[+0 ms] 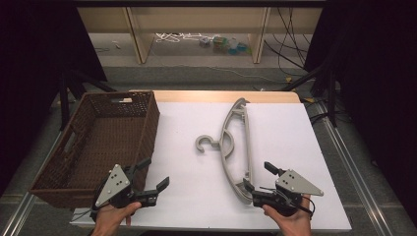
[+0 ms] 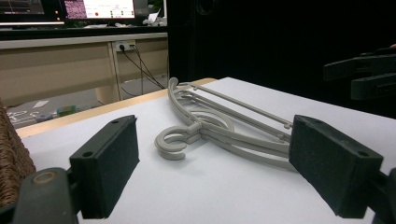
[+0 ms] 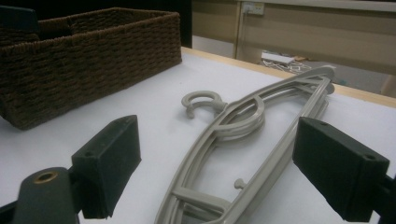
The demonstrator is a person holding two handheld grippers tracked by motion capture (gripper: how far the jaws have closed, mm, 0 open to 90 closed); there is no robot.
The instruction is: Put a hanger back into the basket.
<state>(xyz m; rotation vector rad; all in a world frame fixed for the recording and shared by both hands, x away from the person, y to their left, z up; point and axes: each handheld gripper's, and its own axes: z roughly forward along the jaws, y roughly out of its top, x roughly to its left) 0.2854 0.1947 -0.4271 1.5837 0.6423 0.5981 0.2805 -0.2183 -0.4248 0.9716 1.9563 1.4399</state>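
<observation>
High view: table (image 1: 295,147) carries a basket (image 1: 98,142) just left of the left claw (image 1: 155,177) and a hanger (image 1: 236,147) whose near end lies between the right claw's (image 1: 255,177) jaws. Both claws released, empty.

Even overhead light; soft shadows; dark surroundings; slight blur.

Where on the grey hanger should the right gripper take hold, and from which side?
Probably the near end of the hanger, from the person's side: it lies flat with that end between the open fingers of the right gripper, and its arm looks thin enough to pinch.
</observation>
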